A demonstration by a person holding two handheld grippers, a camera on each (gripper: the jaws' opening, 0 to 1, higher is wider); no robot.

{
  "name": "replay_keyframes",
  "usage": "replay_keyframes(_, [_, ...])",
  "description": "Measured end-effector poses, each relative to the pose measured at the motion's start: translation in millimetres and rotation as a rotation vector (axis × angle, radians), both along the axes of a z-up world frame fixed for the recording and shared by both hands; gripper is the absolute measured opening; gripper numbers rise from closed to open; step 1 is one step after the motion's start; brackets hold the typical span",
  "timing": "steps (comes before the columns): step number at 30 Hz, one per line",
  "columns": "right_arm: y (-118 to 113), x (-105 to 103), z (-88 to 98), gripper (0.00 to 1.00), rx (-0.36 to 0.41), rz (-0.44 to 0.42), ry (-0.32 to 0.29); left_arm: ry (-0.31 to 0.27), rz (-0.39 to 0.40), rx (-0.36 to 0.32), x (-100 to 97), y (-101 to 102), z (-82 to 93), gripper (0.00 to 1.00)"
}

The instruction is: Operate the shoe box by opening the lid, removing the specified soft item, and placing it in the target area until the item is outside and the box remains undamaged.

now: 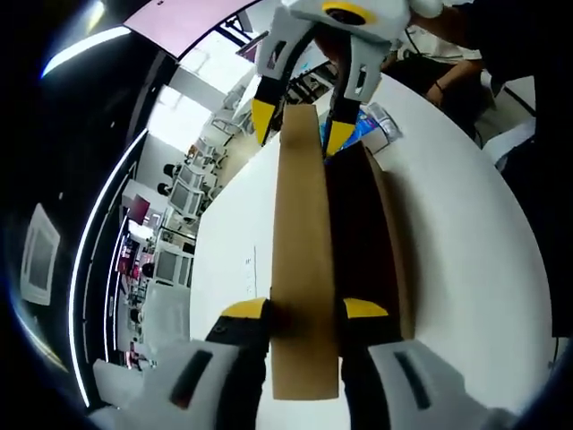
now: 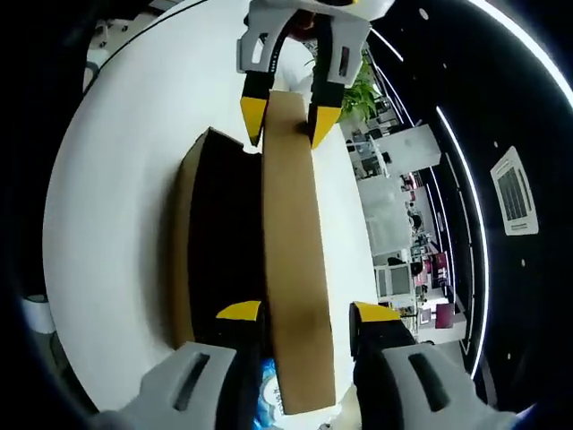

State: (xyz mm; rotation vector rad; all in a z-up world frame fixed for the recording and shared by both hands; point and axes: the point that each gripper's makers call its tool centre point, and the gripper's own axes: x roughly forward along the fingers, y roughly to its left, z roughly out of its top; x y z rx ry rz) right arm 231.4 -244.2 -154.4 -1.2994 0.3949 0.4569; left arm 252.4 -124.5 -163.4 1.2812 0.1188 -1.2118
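— Left gripper (image 1: pixel 304 313) sat at six o'clock in its own view, jaws partly closed and clamped on the near end of the brown lid (image 1: pixel 303 260). Did the other one hold it too?

— Yes. The right gripper (image 2: pixel 297 315) pinched the opposite end of the lid in the same way. In the left gripper view it showed at twelve o'clock, yellow tips either side of the lid.

— And the box?

— The shoe box (image 2: pixel 210 242) lay on the white surface (image 2: pixel 116 179), open, its dark inside at nine o'clock of the lid in the right gripper view. I could not make out any item inside.

— Anything beyond?

— A blue packet (image 1: pixel 365 130) lay near the far end.
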Motion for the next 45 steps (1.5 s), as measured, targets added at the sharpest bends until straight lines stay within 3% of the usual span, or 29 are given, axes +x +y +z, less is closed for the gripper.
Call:
replay_keyframes(3, [0,-2,-3.6,0.28,0.009,0.001,0.015,-0.005,-0.001,-0.002,-0.5,-2,-0.3,0.31])
replay_keyframes(11, [2,-3,-7.0,0.28,0.018,-0.002,0.005,-0.022,-0.007,-0.007,0.5,-1,-4.2,0.30])
replay_keyframes(21, [6,-5,-12.4,0.27,0.005,-0.011,-0.036,-0.093,-0.014,-0.023,4.2,0,-9.2,0.30])
replay_keyframes(28, [9,-6,-18.2,0.27,-0.015,-0.015,-0.100,-0.126,-0.008,-0.016,3.7,3,-13.9,0.30])
replay_keyframes(31, [10,-7,-20.7,0.27,-0.018,-0.018,-0.121,-0.167,-0.003,-0.014,2.6,4,-18.3,0.30])
replay_keyframes(43, [9,-9,-35.5,0.27,-0.050,-0.021,-0.198,-0.243,-0.007,-0.057,1.7,2,-29.3,0.30])
replay_keyframes(45, [9,-9,-36.1,0.27,-0.015,-0.029,-0.217,-0.261,-0.004,-0.063,3.5,2,-31.1,0.30])
